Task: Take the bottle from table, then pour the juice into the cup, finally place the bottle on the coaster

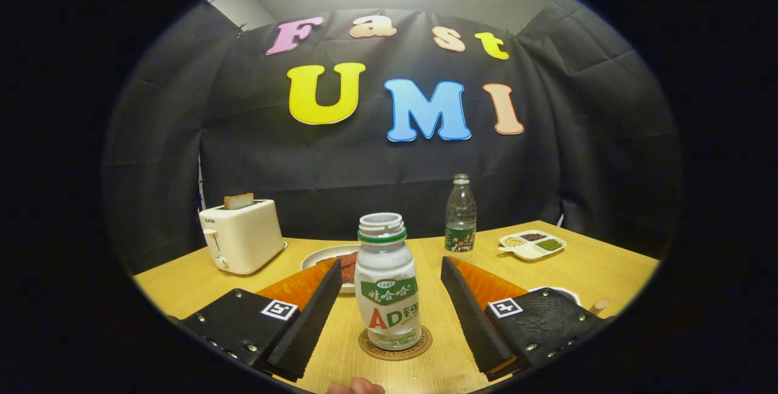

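A light wooden table (547, 263) spreads across the booth and carries everything else. At its far left stands a cream-coloured plastic toaster (243, 237) with a slice of browned bread (238, 200) poking up from its slot. Beyond the fingers, well behind the near things, a clear plastic water bottle with a green label (461, 214) stands upright with its cap on. To its right, near the table's far edge, lies a white divided dish (532, 244) whose compartments hold small heaps of pale, dark and green grains. Behind the left finger sits a white round plate (321, 255) with something reddish-brown on it.

The gripper (392, 284) has its fingers spread wide, holding nothing; each finger is clear of the bottle between them. That small white plastic drink bottle with a green neck ring and a green-and-orange label (386, 278) stands upright and uncapped, its base resting on a round brown cork coaster (395, 345) just ahead of the fingers. A white rounded rim, likely the cup (562, 290), peeks out behind the right finger; too little is visible to tell more. A fingertip (357, 387) of the person's hand shows nearest the camera.
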Tool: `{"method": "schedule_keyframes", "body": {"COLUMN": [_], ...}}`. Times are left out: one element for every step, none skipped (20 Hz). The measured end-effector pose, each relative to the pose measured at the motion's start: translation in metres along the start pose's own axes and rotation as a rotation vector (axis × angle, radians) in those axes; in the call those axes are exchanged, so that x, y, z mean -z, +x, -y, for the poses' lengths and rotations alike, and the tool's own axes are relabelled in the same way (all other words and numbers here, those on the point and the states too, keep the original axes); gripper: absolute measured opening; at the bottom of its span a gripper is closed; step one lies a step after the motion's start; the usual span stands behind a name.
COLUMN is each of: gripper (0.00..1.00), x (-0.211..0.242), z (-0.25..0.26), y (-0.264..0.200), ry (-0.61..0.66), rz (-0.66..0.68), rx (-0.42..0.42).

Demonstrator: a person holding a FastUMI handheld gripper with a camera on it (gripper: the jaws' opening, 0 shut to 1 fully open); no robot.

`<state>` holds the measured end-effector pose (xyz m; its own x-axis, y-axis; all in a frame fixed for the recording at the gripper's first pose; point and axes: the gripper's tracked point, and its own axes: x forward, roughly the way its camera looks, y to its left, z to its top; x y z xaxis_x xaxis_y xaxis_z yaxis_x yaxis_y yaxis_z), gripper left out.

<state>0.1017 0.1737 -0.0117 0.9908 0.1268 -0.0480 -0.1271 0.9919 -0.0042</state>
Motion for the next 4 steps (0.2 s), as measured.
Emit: {"method": "schedule_keyframes", "body": {"gripper": [0.98, 0.98, 0.98, 0.98], "x": [-0.011, -0.023, -0.033, -0.045], "z": [0.006, 0.006, 0.004, 0.0], "y": [-0.009, -0.016, -0.024, -0.03], "ry": [0.006, 0.025, 0.048, 0.067], "rz": [0.014, 0.021, 0.033, 0.042], "rx": [0.015, 0.011, 0.003, -0.009]}}
